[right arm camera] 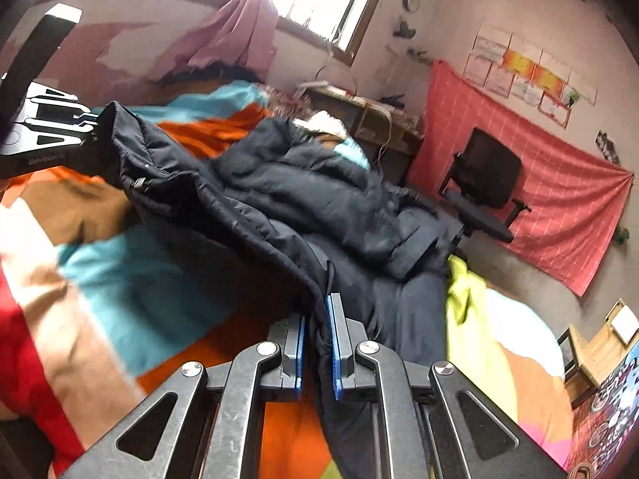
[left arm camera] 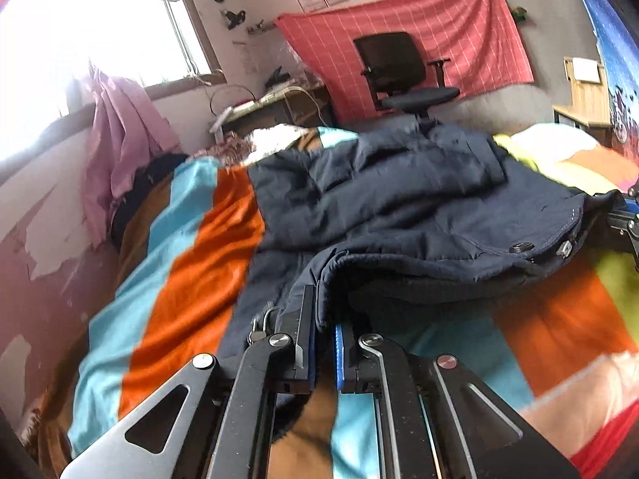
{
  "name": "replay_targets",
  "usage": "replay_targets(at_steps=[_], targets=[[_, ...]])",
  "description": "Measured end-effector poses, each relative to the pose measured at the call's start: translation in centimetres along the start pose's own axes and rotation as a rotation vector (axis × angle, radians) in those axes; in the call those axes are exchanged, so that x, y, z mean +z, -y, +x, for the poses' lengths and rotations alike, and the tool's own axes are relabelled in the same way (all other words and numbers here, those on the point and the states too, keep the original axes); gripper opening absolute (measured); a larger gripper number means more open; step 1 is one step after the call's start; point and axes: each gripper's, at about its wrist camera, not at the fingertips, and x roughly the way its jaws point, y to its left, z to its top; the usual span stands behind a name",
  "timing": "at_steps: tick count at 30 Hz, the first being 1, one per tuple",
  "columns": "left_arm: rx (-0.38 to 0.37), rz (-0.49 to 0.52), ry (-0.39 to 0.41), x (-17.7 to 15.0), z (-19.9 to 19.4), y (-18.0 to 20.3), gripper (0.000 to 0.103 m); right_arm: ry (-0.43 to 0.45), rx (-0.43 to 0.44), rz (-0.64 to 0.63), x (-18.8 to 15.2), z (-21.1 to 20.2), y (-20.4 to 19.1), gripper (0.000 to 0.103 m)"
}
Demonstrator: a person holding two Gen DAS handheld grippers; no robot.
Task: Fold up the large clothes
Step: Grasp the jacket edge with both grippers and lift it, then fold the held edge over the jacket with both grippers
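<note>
A dark navy quilted jacket (left arm camera: 399, 207) lies bunched on a bed, spread over a blanket (left arm camera: 191, 271) of orange, turquoise, brown and red blocks, with its near hem lifted off the bedding. The left gripper (left arm camera: 323, 319) has its fingers closed on a fold of that hem, the fabric pinched between the blue pads. In the right wrist view the right gripper (right arm camera: 317, 319) likewise pinches the jacket's edge between its fingers, and the left gripper appears at the far left, clamped on the other end of the lifted hem so the cloth hangs between the two. A snap button (left arm camera: 519, 247) shows near the raised edge. Beyond the bed stand a black office chair (left arm camera: 403, 72), a pink checked cloth (left arm camera: 459, 28) hung on the wall, and a bright window (left arm camera: 100, 20).
</note>
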Motion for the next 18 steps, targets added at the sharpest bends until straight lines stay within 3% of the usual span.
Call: replay_targets(at_steps=[9, 18], targets=[[0.003, -0.061, 0.095, 8.6, 4.3, -4.1, 0.004, 0.070, -0.075, -0.040, 7.3, 3.1, 4.5, 0.010], [0.010, -0.124, 0.107, 15.3, 10.9, -7.0, 0.004, 0.065, -0.125, -0.055, 14.0, 10.7, 9.3, 0.009]])
